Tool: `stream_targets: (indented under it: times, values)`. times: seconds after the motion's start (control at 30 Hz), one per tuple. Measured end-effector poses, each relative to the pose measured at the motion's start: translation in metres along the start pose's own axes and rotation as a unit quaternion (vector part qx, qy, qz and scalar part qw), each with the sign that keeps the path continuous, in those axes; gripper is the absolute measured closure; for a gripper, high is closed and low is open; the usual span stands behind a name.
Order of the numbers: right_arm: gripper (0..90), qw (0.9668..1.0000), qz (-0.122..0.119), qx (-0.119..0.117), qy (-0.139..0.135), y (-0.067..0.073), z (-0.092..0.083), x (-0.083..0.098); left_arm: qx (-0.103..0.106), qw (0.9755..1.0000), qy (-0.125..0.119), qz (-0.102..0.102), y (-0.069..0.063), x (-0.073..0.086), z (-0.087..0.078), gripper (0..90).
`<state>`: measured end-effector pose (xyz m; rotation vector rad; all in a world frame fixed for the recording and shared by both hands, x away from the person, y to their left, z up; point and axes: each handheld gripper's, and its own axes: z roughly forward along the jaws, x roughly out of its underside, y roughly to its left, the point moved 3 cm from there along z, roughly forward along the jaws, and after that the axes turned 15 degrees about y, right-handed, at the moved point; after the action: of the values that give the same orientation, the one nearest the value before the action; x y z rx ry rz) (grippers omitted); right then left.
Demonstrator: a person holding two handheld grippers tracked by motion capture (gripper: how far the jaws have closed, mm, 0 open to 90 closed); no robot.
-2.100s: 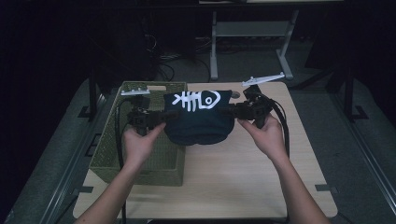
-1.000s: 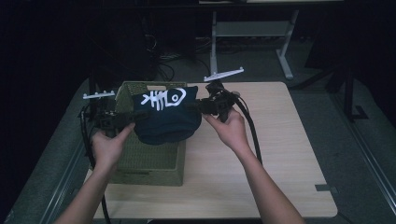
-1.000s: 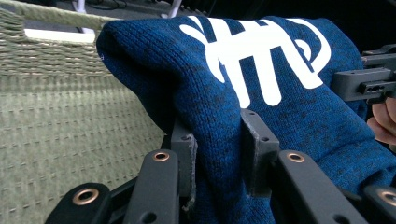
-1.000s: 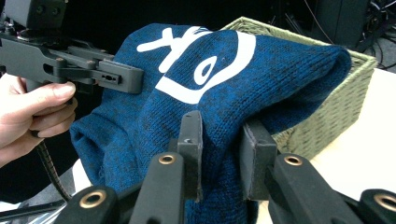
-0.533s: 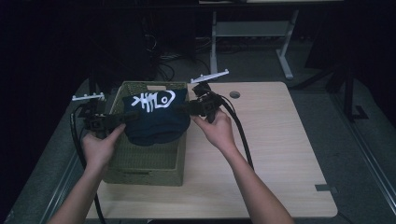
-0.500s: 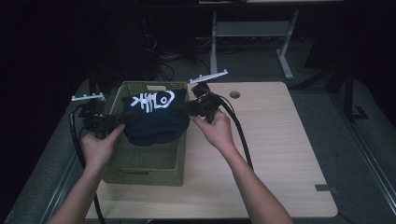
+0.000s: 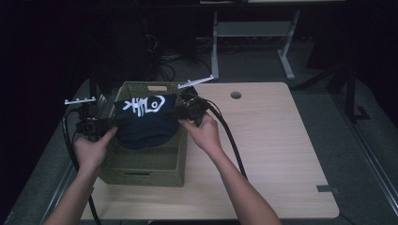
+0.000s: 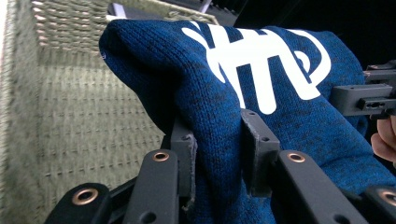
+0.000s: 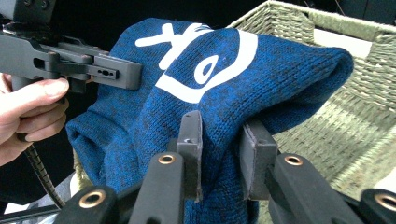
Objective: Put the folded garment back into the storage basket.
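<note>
A folded dark blue knitted garment (image 7: 144, 123) with a white fish-bone print hangs stretched between my two grippers, over the open top of a green woven basket (image 7: 141, 164). My left gripper (image 7: 114, 123) is shut on the garment's left edge. In the left gripper view the blue knit (image 8: 243, 93) is pinched between the jaws (image 8: 218, 154). My right gripper (image 7: 180, 112) is shut on the garment's right edge, and the right gripper view has the knit (image 9: 224, 79) clamped between the jaws (image 9: 220, 149). The basket's inner wall (image 8: 79, 107) stands just behind the cloth.
The basket stands at the left edge of a light wooden table (image 7: 272, 154) that has a round cable hole (image 7: 235, 95). Black cables (image 7: 232, 140) trail from both grippers. A grey desk frame (image 7: 253, 33) stands on the dark floor behind.
Both grippers have carried the garment leftward from the table's middle to above the basket, and it now hangs lower into the basket's opening.
</note>
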<state>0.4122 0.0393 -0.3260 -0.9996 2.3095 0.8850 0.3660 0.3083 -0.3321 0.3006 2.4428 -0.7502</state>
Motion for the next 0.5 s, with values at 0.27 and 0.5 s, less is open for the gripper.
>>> stream_targets:
  times: [0.27,0.5]
  values:
    - [72.2,0.9999,0.008,-0.002,0.007,0.001,0.022,0.0,-0.002,0.9998,0.012,-0.013,0.01,0.002,0.001,68.5]
    - [72.0,0.9998,0.015,-0.003,0.01,-0.001,0.035,0.002,-0.007,0.9994,0.024,-0.026,0.023,0.002,0.005,68.5]
